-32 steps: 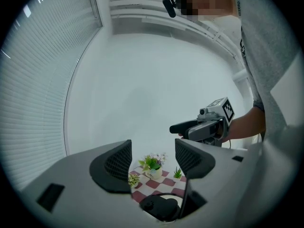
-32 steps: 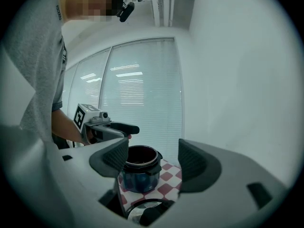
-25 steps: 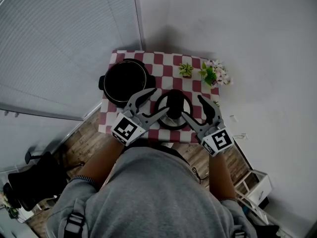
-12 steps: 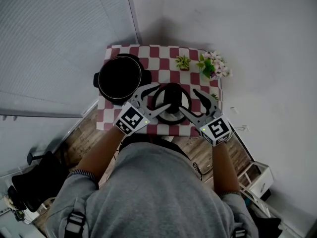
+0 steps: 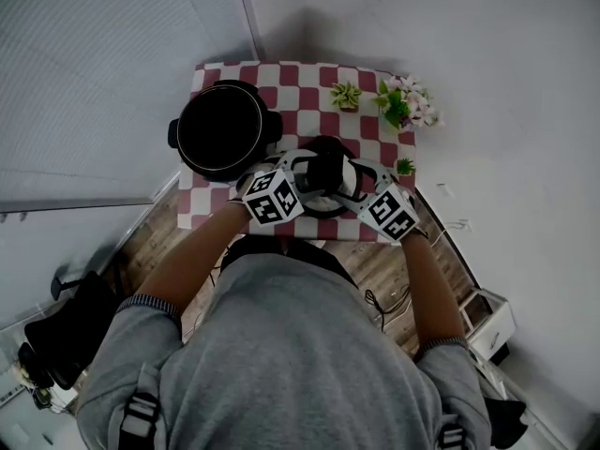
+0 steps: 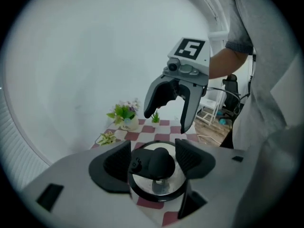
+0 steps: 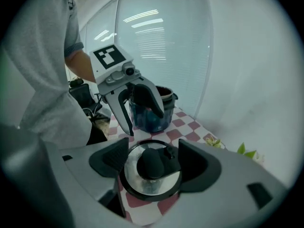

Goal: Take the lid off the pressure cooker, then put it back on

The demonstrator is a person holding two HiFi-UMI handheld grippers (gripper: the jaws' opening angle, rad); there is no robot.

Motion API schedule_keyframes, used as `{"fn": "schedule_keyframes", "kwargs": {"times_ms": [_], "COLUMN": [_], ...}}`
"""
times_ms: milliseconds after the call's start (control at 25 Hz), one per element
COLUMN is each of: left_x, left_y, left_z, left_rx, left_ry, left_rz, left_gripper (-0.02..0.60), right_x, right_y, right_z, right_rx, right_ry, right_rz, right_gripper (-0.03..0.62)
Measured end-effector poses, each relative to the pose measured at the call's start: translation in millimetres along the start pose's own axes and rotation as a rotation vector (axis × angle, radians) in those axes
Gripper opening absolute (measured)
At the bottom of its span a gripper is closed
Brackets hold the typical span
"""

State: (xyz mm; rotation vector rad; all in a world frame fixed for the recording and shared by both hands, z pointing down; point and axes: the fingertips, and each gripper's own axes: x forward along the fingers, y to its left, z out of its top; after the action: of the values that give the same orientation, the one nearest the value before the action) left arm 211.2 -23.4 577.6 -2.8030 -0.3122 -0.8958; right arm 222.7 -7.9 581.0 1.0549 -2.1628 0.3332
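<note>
The pressure cooker pot (image 5: 223,129) stands without its lid at the back left of the checked table (image 5: 292,74). Its lid (image 5: 344,182), steel with a black rim and a bulky black handle (image 5: 325,169), lies flat on the table to the pot's right. My left gripper (image 5: 302,172) reaches in from the left and my right gripper (image 5: 354,178) from the right. In the left gripper view, the open left gripper (image 6: 154,161) has the handle (image 6: 156,164) between its pads. The right gripper (image 7: 153,160) is likewise open around the handle (image 7: 152,163), with a gap on each side.
A flower pot (image 5: 410,111), a small succulent (image 5: 345,94) and a tiny plant (image 5: 405,166) sit along the table's back and right edge. Window blinds (image 5: 112,64) run along the left wall. A white shelf (image 5: 487,331) stands on the floor at right.
Both grippers have moved forward and inward from the table's near edge until their open jaws stand over the lid's handle. The lid and the pot have not moved.
</note>
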Motion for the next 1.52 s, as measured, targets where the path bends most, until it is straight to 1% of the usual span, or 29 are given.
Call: {"fn": "schedule_keyframes", "kwargs": {"times_ms": [120, 240, 440, 560, 760, 1000, 1280, 1440, 1520], "left_x": [20, 36, 65, 80, 97, 109, 117, 117, 117], "left_y": [-6, -8, -12, -12, -19, -21, -27, -26, -26], "left_z": [-19, -35, -65, -83, -104, -116, -125, -124, -124], "left_rx": [0.030, 0.064, 0.104, 0.126, 0.134, 0.089, 0.084, 0.074, 0.077], "left_ry": [0.075, 0.136, 0.237, 0.292, 0.366, 0.399, 0.442, 0.428, 0.423], "left_rz": [-0.043, -0.073, -0.128, -0.148, -0.197, -0.238, -0.280, -0.290, -0.292], "left_gripper": [0.311, 0.311, 0.310, 0.311, 0.311, 0.313, 0.311, 0.311, 0.301], "right_x": [20, 35, 61, 75, 94, 108, 117, 123, 124], "right_y": [4, 8, 8, 6, 10, 12, 11, 10, 10], "right_z": [-24, -36, -57, -74, -100, -117, -124, -127, -129], "right_rx": [-0.032, -0.065, -0.106, -0.118, -0.116, -0.131, -0.163, -0.170, -0.175], "right_ry": [0.089, 0.161, 0.242, 0.293, 0.356, 0.396, 0.420, 0.434, 0.451], "right_rz": [0.038, 0.078, 0.122, 0.145, 0.190, 0.220, 0.248, 0.258, 0.268], "right_gripper": [0.344, 0.344, 0.344, 0.342, 0.342, 0.337, 0.305, 0.296, 0.293]}}
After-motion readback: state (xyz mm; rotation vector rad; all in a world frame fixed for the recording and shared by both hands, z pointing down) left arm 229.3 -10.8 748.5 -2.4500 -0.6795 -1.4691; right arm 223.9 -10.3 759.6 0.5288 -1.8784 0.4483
